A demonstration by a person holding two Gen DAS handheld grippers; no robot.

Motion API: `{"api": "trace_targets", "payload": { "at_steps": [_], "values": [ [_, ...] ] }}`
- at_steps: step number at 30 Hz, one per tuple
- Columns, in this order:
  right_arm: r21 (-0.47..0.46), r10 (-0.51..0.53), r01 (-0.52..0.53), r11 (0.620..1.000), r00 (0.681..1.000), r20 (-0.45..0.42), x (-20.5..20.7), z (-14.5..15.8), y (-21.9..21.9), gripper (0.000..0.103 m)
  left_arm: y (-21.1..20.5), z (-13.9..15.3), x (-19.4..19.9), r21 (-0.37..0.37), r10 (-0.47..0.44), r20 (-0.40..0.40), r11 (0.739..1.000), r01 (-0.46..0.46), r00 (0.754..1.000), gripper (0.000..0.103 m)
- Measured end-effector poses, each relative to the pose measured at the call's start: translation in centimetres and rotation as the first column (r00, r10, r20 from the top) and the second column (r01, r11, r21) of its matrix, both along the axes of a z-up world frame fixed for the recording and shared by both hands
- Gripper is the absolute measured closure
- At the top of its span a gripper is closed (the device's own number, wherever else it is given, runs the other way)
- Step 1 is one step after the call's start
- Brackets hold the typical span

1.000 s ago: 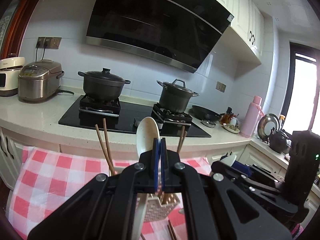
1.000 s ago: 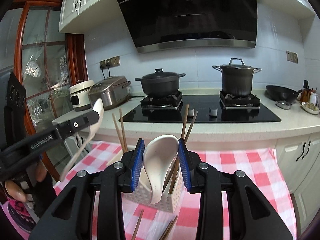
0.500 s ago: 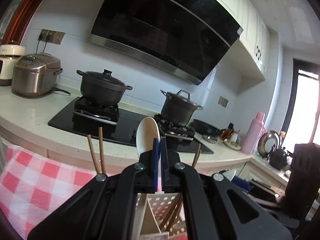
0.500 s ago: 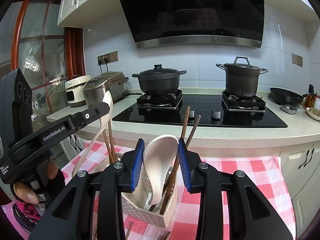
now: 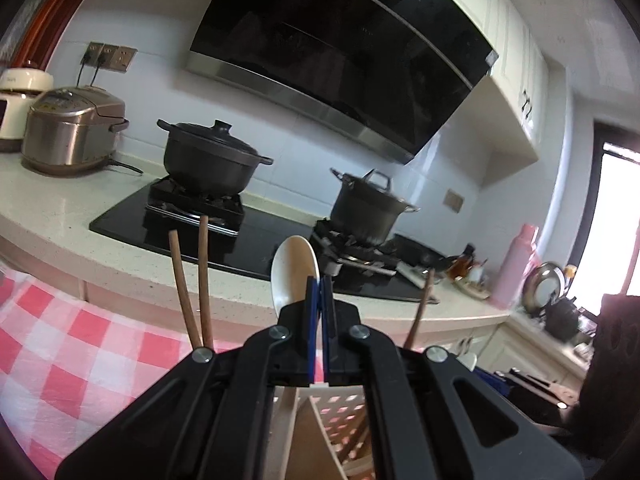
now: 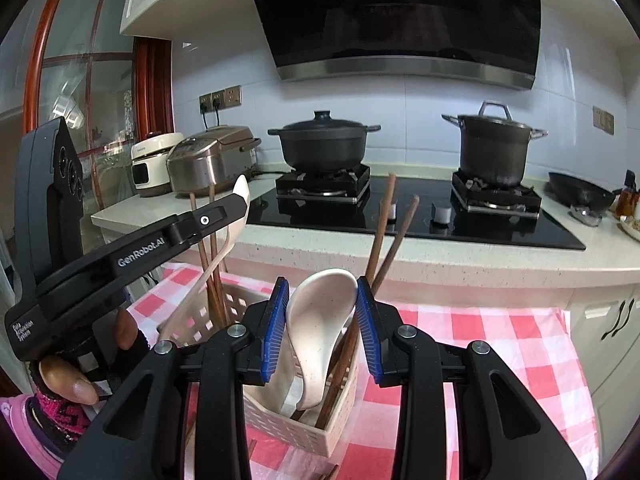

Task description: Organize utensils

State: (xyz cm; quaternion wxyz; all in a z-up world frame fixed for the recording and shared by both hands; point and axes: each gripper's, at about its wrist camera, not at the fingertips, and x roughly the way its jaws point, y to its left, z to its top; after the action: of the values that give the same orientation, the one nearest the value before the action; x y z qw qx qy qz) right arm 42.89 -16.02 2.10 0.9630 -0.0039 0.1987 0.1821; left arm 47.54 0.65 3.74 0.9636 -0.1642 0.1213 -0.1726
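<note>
My left gripper (image 5: 319, 300) is shut on the thin edge of a cream spoon (image 5: 294, 270), whose handle runs down into a white perforated utensil basket (image 5: 340, 420). It also shows in the right wrist view (image 6: 228, 210), still pinching that spoon (image 6: 240, 196) over the basket's left compartment. My right gripper (image 6: 322, 320) is shut on the bowl of a white ceramic spoon (image 6: 320, 320), handle down inside the basket (image 6: 320, 428). Brown chopsticks (image 6: 384, 240) stand in the basket.
The basket stands on a red-and-white checked cloth (image 6: 500, 340). Behind it is a counter with a black hob (image 6: 420, 208), two dark pots (image 6: 324, 144) and a rice cooker (image 6: 212, 160). A pink flask (image 5: 514, 268) is at the right. Loose chopsticks lie by the basket's front.
Both grippers have moved closer to the basket and lower. The left spoon's handle now reaches into the basket. The right spoon sits deeper among the chopsticks.
</note>
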Motion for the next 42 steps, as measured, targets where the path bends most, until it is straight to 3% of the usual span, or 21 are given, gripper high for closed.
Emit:
{"api": "trace_targets", "payload": {
  "at_steps": [6,12,21,26,38,42],
  "values": [
    [0.025,0.005,-0.005,1.000,1.000,-0.006,0.2,-0.5,-0.4,0.070,-0.4,-0.3,0.7,0.014,-0.001,0.014,1.000,0.001,1.000,0.101],
    [0.046,0.011,-0.011,0.999,1.000,-0.001,0.3,-0.3,-0.8,0.070,-0.9,1.3,0.5,0.030,-0.015,0.064,0.999,0.013,0.998,0.101],
    [0.052,0.031,-0.031,0.998,1.000,-0.004,0.1,-0.5,-0.9,0.070,-0.9,-1.0,0.7,0.060,0.025,0.004,0.998,-0.025,1.000,0.101],
    [0.065,0.046,-0.044,0.997,0.999,-0.029,0.1,-0.7,-1.0,0.070,0.3,-1.1,-0.6,0.043,0.042,0.010,0.998,-0.043,0.999,0.101],
    [0.092,0.049,-0.041,0.995,0.996,-0.077,0.0,-0.8,-0.4,0.065,4.5,-1.3,-6.4,0.129,0.136,0.022,0.982,-0.138,0.990,0.101],
    [0.103,0.026,-0.018,0.995,0.996,-0.082,-0.8,-0.7,-1.0,0.062,6.7,-2.4,-7.1,0.174,0.170,-0.005,0.970,-0.167,0.985,0.094]
  ]
}}
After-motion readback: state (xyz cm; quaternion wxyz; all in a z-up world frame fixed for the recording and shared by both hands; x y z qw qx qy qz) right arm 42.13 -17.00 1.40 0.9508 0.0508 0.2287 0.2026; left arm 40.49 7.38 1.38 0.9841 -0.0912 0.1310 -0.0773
